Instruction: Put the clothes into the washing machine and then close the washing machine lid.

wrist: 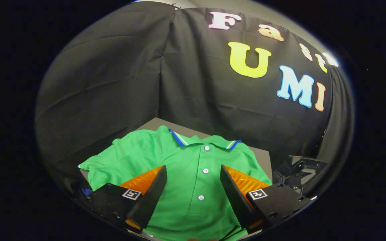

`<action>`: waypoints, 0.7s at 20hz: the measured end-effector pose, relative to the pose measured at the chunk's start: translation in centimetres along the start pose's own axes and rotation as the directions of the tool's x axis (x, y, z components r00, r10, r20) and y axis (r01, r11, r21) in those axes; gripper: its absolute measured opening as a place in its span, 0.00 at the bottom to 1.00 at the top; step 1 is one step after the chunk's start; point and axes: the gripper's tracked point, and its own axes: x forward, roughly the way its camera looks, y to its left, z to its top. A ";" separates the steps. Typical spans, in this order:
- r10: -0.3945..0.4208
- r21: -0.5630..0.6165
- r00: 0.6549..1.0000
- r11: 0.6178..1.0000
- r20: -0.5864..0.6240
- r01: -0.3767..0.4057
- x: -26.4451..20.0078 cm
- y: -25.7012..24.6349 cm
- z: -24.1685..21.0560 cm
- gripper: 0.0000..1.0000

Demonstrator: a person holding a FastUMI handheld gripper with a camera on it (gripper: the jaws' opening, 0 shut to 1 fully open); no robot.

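now my tool [193,174] hangs open over the shirt [193,167], spread flat on the table [263,157]; soft, light cloth, likely best pinched at the button placket.

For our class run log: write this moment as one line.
gripper: open, jaws apart | green polo shirt: flat on table, between jaws, not gripped | stage: before pickup

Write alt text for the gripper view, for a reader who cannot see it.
A green polo shirt lies spread flat on a grey table, collar away from the camera. The gripper is open above it, fingers apart on either side of the white button placket. Black cloth walls stand behind.
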 end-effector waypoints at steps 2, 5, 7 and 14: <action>-0.029 -0.006 1.000 1.000 -0.008 0.028 1.3 -0.8 -0.3 0.99; -0.012 0.044 0.997 0.999 -0.072 0.015 3.1 -0.8 -1.7 0.98; 0.001 0.036 0.994 0.999 -0.106 0.003 3.8 -0.6 -2.2 0.98; 0.056 0.047 0.990 0.998 -0.128 -0.050 3.9 0.5 -1.9 0.35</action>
